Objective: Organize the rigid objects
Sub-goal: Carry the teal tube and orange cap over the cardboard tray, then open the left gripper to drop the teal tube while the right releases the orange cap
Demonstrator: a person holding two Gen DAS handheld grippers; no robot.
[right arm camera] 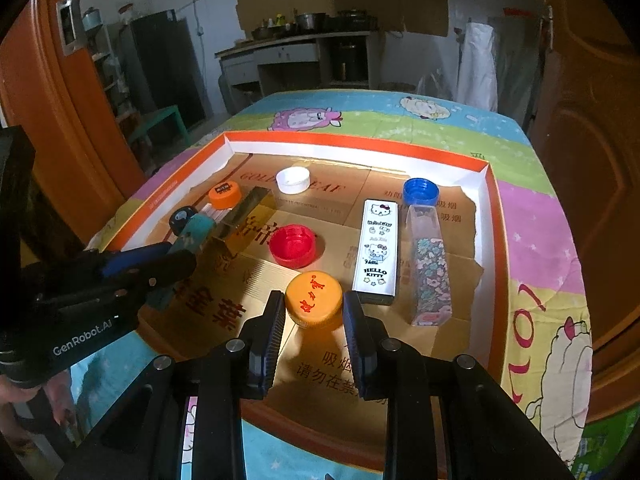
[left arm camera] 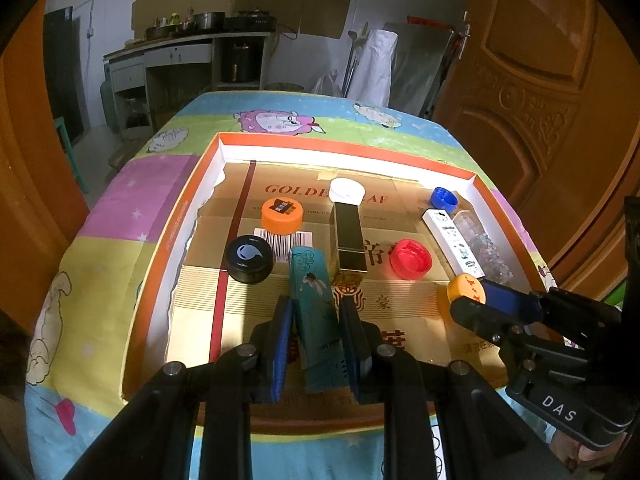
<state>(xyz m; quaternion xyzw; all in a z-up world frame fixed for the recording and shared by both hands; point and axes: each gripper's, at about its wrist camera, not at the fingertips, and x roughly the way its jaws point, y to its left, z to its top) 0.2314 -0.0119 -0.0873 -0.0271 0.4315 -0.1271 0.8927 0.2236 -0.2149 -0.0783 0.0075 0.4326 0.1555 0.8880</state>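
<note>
A shallow orange-rimmed tray lined with gold cardboard lies on the table. My left gripper is shut on a teal box, which stands lengthwise between the pads over the tray's near part. The right wrist view shows that box at the left in the left gripper. My right gripper is shut on a yellow-orange cap with red characters, low over the cardboard. In the left wrist view this cap sits at the right gripper's tip.
Inside the tray lie an orange cap, a black cap, a white cap, a gold box, a red cap, a blue cap, a white Hello Kitty box and a clear floral box. A cartoon-print cloth covers the table.
</note>
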